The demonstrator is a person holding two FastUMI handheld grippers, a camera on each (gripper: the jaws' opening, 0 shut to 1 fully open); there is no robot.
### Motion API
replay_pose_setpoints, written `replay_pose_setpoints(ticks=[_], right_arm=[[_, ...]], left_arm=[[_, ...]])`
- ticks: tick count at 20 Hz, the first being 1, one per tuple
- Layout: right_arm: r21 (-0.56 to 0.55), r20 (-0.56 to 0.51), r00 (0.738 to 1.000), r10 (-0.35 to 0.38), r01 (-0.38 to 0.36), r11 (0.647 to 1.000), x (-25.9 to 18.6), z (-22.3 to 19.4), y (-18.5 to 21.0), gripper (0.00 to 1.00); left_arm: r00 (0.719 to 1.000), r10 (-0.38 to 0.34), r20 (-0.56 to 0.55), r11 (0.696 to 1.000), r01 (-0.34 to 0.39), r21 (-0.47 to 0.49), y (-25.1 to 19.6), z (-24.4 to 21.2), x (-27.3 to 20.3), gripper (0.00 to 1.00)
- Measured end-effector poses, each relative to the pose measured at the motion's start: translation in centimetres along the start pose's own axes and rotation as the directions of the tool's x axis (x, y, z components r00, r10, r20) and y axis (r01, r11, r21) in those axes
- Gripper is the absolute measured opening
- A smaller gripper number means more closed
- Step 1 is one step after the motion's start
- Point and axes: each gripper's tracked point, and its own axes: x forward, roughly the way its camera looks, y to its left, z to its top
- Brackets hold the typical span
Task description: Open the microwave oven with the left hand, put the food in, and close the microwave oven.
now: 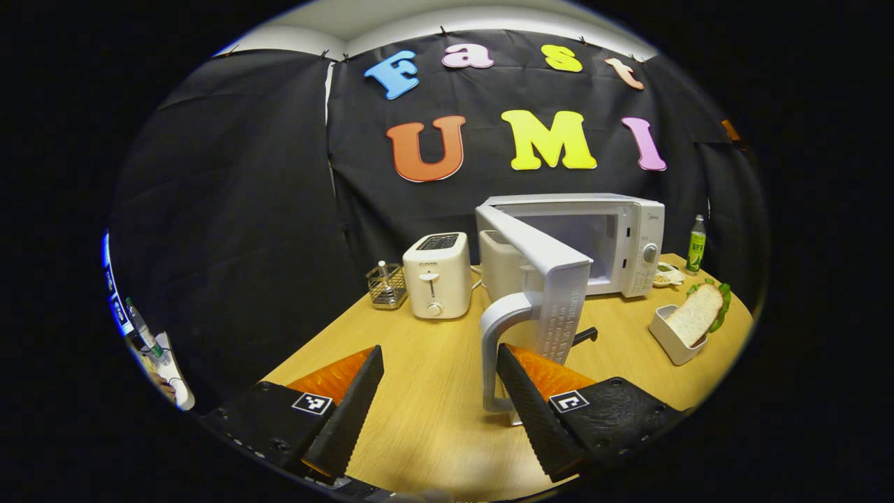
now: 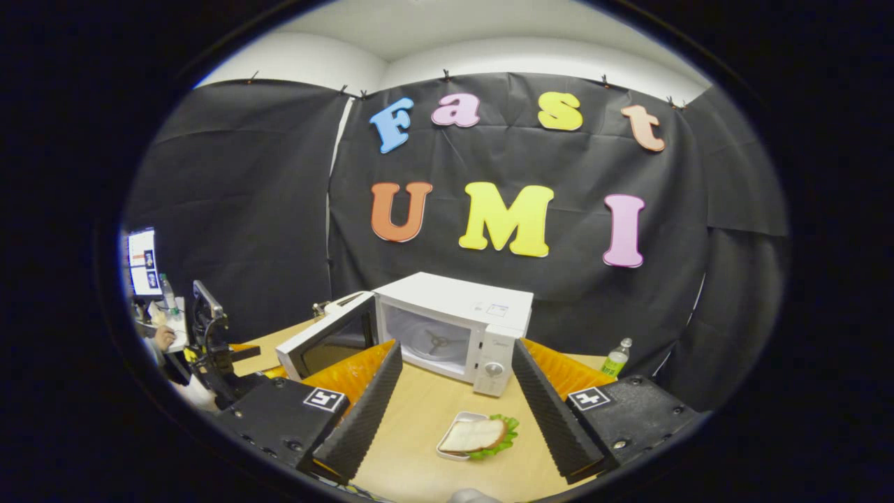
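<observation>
- two grippers are in play, and both are seen with fingers spread wide and nothing between them; the door is already swung out, so the step in hand is judged to be fetching the food.
- at the far left of the worktop (image 1: 433, 412) in the left gripper view, a wire holder (image 1: 386, 285) and a white toaster (image 1: 437, 274) stand well apart from the action and need not be disturbed.
- the left gripper (image 1: 440, 398) is held just beside the door handle (image 1: 497, 349), its right finger near the handle but not closed on it; it is best kept clear so the microwave door (image 1: 541, 269) is not nudged inward.
- the microwave oven (image 2: 454, 325) is seen with its cavity open and the turntable hub visible, the door standing out to the left.
- the right gripper (image 2: 457, 405) is aimed over the sandwich (image 2: 475, 434), which lies in a small white tray (image 2: 457, 419) on the worktop in front of the oven's control panel.
- the tray is best gripped by its walls, kept level, and carried left past the panel into the cavity.
- a green bottle (image 2: 616, 358) stands at the far right, near the oven.
</observation>
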Motion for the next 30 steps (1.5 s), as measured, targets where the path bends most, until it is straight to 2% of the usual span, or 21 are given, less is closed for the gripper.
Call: replay_pose_setpoints(ticks=[1, 2, 3, 4, 8, 9, 10, 11, 12, 13, 14, 15, 17, 19, 22, 23, 25, 26, 28, 29, 30], right_arm=[[0.003, -0.009, 1.0, -0.003, 0.004, 1.0, 0.1, -0.5, -0.1, 0.92], [0.006, -0.019, 1.0, -0.008, 0.008, 1.0, 0.3, -1.0, -0.2, 0.92], [0.007, -0.029, 1.0, -0.01, 0.01, 1.0, 0.4, -1.5, -0.4, 1.0], [0.006, -0.039, 0.999, -0.013, 0.014, 1.0, 0.5, -1.9, -0.7, 0.92], [0.027, -0.095, 0.995, -0.042, 0.045, 0.999, 1.7, -5.1, -3.3, 0.92], [0.038, -0.114, 0.992, -0.05, 0.055, 0.998, 2.2, -6.1, -4.0, 1.0], [0.051, -0.134, 0.989, -0.057, 0.065, 0.997, 2.6, -7.1, -4.9, 1.0], [0.061, -0.156, 0.986, -0.063, 0.073, 0.995, 3.0, -8.2, -5.7, 0.92], [0.072, -0.178, 0.982, -0.066, 0.079, 0.994, 3.4, -9.3, -6.4, 0.92], [0.083, -0.199, 0.978, -0.065, 0.083, 0.993, 4.0, -10.4, -7.2, 1.0], [0.095, -0.228, 0.972, -0.061, 0.084, 0.992, 4.5, -11.7, -7.8, 1.0], [0.11, -0.261, 0.964, -0.052, 0.083, 0.99, 5.1, -13.2, -8.4, 0.92], [0.152, -0.315, 0.949, -0.02, 0.071, 0.986, 6.5, -15.8, -9.1, 0.92], [0.218, -0.385, 0.923, 0.031, 0.058, 0.974, 7.7, -18.7, -9.2, 1.0], [0.335, -0.465, 0.877, 0.12, 0.049, 0.941, 9.5, -22.2, -9.3, 0.94], [0.368, -0.486, 0.861, 0.151, 0.045, 0.929, 10.3, -23.1, -9.2, 1.0], [0.439, -0.534, 0.815, 0.225, 0.041, 0.897, 10.9, -25.0, -8.7, 0.77], [0.47, -0.556, 0.788, 0.262, 0.038, 0.882, 11.1, -25.7, -8.5, 0.75], [0.558, -0.575, 0.738, 0.354, 0.036, 0.829, 11.5, -26.8, -7.6, 0.72], [0.61, -0.577, 0.71, 0.404, 0.045, 0.791, 11.5, -27.1, -7.3, 0.81], [0.651, -0.577, 0.69, 0.437, 0.066, 0.756, 11.5, -27.3, -6.9, 0.8]], left_arm=[[1.0, 0.011, 0.003, 1.0, -0.011, 0.001, 0.8, 0.0, -0.4, 0.97], [1.0, 0.016, 0.004, 1.0, -0.016, 0.0, 1.3, 0.0, -0.6, 0.97], [1.0, 0.02, 0.006, 1.0, -0.02, -0.002, 1.7, 0.1, -1.0, 0.97], [1.0, 0.019, 0.005, 1.0, -0.019, -0.004, 1.9, 0.2, -1.3, 0.97], [0.999, -0.002, 0.039, 1.0, 0.002, 0.013, 1.4, 1.9, -3.0, 0.97], [0.999, -0.013, 0.051, 1.0, 0.012, 0.013, 1.0, 2.4, -3.5, 0.97], [0.998, -0.023, 0.063, 1.0, 0.022, 0.017, 0.5, 3.1, -3.9, 0.97], [0.997, -0.034, 0.076, 0.999, 0.032, 0.021, -0.1, 3.7, -4.3, 0.97], [0.995, -0.046, 0.088, 0.999, 0.044, 0.025, -0.8, 4.5, -4.8, 0.97], [0.993, -0.06, 0.101, 0.998, 0.057, 0.029, -1.6, 5.1, -5.1, 0.96], [0.991, -0.07, 0.111, 0.997, 0.067, 0.033, -2.4, 5.8, -5.4, 0.96], [0.99, -0.079, 0.118, 0.997, 0.076, 0.034, -3.0, 6.4, -5.6, 0.96], [0.987, -0.095, 0.128, 0.995, 0.092, 0.028, -4.5, 7.2, -6.0, 0.96], [0.986, -0.104, 0.131, 0.994, 0.101, 0.029, -5.7, 7.8, -6.1, 0.96], [0.986, -0.11, 0.126, 0.994, 0.107, 0.035, -7.3, 8.4, -6.2, 0.97], [0.986, -0.11, 0.123, 0.994, 0.106, 0.039, -7.5, 8.4, -6.2, 0.97], [0.988, -0.1, 0.116, 0.995, 0.096, 0.042, -8.2, 8.6, -6.2, 0.97], [0.989, -0.094, 0.116, 0.995, 0.09, 0.037, -8.4, 8.8, -6.2, 0.96], [0.991, -0.077, 0.113, 0.997, 0.075, 0.022, -8.7, 9.1, -6.2, 0.96], [0.992, -0.068, 0.109, 0.998, 0.067, 0.014, -8.8, 9.1, -6.2, 0.96], [0.993, -0.057, 0.107, 0.998, 0.056, 0.012, -8.9, 9.1, -6.2, 0.96]])
